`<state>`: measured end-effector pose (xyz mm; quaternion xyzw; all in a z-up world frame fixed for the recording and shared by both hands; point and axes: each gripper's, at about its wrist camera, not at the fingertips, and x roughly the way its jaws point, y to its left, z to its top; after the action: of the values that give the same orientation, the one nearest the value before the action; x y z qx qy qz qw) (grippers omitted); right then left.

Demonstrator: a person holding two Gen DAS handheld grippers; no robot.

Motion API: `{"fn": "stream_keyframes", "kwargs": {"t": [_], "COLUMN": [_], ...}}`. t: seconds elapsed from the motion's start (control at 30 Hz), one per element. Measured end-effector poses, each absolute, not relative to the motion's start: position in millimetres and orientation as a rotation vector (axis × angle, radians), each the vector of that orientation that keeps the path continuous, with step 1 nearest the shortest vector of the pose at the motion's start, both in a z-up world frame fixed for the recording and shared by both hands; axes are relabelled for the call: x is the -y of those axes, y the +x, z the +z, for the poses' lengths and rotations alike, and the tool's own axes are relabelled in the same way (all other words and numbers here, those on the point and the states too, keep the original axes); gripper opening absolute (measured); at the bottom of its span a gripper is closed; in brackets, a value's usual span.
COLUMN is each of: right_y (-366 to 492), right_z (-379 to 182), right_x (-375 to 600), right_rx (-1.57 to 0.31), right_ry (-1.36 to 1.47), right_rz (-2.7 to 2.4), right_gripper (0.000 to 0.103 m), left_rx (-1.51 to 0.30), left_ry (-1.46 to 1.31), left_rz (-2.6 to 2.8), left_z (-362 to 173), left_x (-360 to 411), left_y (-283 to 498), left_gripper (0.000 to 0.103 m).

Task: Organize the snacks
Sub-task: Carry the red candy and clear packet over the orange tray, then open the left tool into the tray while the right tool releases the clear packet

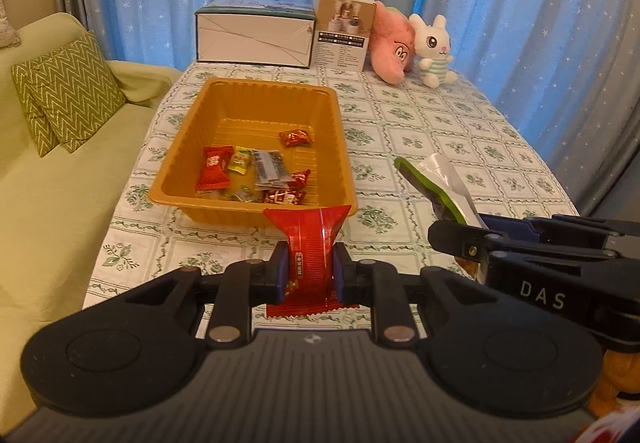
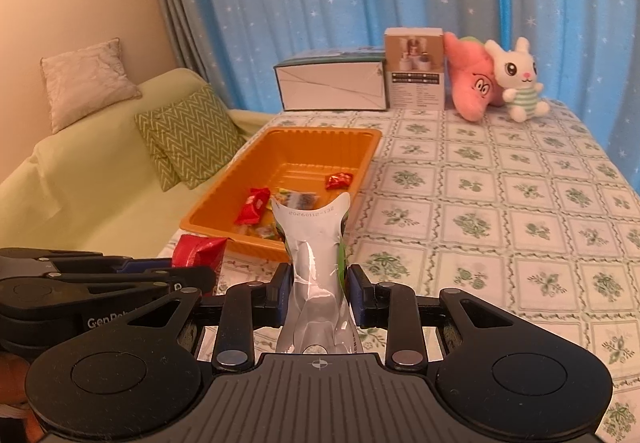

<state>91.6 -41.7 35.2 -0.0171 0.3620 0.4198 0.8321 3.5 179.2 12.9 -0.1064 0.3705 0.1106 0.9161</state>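
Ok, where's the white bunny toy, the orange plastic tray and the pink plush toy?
White bunny toy [image 2: 516, 77]: right wrist view, on its face.
Orange plastic tray [image 1: 256, 93]: left wrist view, on its far wall.
Pink plush toy [image 2: 472, 83]: right wrist view, on its body.

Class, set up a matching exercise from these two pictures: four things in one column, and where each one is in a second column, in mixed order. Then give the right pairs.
Things:
1. red snack packet
2. silver and green pouch
3. small red candy
4. white plush rabbit

Places:
A. at the table's far edge, beside the pink plush
B. in the left tongs
C. lying in the orange tray
D. in the right tongs

Pairs: 1-B, 2-D, 3-C, 4-A
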Motion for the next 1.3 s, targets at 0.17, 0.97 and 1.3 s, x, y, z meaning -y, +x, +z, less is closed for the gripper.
{"fn": "stream_keyframes", "kwargs": {"t": [0.17, 0.97, 1.3], "right_y": [93.8, 137.1, 186.1], "right_z": [33.8, 26.3, 23.0], "right_x": [29.6, -34.3, -72.4], "right_rx": [-0.781, -0.792, -0.810], "right_ry": [-0.045, -0.030, 0.013], "right_rz": [0.901, 0.905, 0.877], "right_gripper": [0.031, 0.031, 0.031], "left_rx": [-0.762, -0.776, -0.762], "left_ry": [-0.222, -0.185, -0.155], "left_rz": [0.246, 0.258, 0.236], "left_z": [12.7, 13.4, 18.7], "left_x": [-192.1, -247.0, -282.2], "left_y": [5.4, 48.0, 108.2], "left_gripper": [0.020, 0.020, 0.020]}}
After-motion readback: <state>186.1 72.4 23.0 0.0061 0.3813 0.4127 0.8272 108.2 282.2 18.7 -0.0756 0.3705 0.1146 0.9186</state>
